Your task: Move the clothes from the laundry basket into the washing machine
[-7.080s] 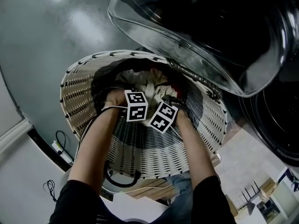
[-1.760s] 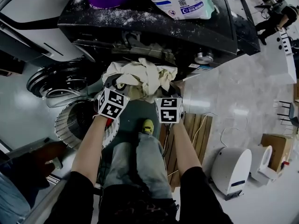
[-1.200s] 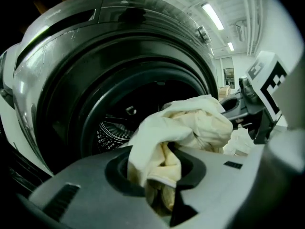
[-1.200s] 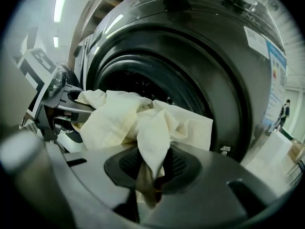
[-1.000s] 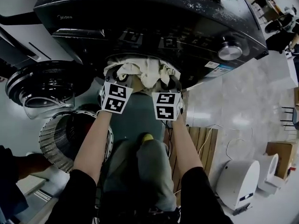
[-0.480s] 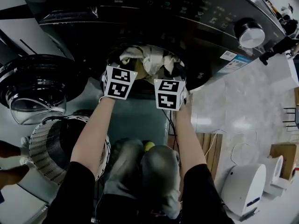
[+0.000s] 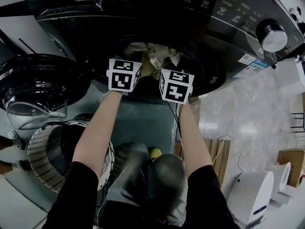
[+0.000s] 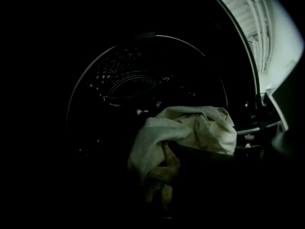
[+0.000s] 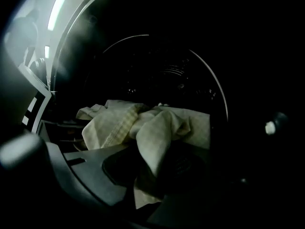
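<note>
A cream bundle of clothes [image 7: 151, 55] sits in the dark mouth of the black washing machine [image 7: 143, 13]. My left gripper [image 7: 132, 62] and right gripper [image 7: 167, 65] reach into that mouth side by side, each shut on the bundle; both pairs of jaws have just been opening a little, cloth still between them. In the left gripper view the cloth [image 8: 190, 128] hangs before the steel drum [image 8: 128, 80], the jaws lost in shadow. In the right gripper view the cloth [image 9: 152, 125] drapes down between the grey fingers [image 9: 81, 163]. The wicker laundry basket [image 7: 40, 147] stands at lower left.
The machine's round glass door [image 7: 33, 87] hangs open to the left, above the basket. A control knob [image 7: 274, 37] is at upper right. My knees [image 7: 147, 175] are below the opening. A wooden pallet [image 7: 217, 151] and a white appliance [image 7: 250, 194] are at lower right.
Both grippers have carried the bundle forward from in front of the machine into the drum's mouth. The bundle now lies deeper in the shadow, and less of it shows.
</note>
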### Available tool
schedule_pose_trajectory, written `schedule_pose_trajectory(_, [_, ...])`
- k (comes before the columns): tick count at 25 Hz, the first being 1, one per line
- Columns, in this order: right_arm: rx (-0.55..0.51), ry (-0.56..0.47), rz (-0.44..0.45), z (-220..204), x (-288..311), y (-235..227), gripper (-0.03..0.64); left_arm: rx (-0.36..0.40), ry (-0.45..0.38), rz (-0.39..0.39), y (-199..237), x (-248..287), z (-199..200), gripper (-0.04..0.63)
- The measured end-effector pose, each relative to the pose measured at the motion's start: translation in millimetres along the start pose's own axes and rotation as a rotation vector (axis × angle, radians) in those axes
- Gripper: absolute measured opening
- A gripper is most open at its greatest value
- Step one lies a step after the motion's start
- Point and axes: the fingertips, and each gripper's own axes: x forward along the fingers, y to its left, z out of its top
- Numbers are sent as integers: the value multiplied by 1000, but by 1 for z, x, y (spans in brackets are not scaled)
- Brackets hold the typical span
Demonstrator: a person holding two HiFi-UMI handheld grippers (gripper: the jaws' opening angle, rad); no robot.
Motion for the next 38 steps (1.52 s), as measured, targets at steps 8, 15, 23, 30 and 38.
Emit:
schedule_pose_trajectory(8, [79, 5, 56, 1, 16, 2, 264, -60, 11, 20, 11, 14, 2, 193])
schedule_pose_trajectory(15, [98, -5, 56, 0, 15, 1, 291, 3, 29, 24, 9, 13, 3, 246])
schedule_pose_trajectory(23, [116, 23, 61, -5, 19, 2, 307, 6, 75, 24, 9, 12, -1, 265])
schedule_pose_trajectory(30, [87, 40, 59, -14, 29, 5, 337, -16, 121, 16, 10, 21, -20, 292])
schedule_pose_trajectory(38, [93, 53, 82, -20, 32, 13, 413, -4, 120, -6, 4, 24, -22, 324])
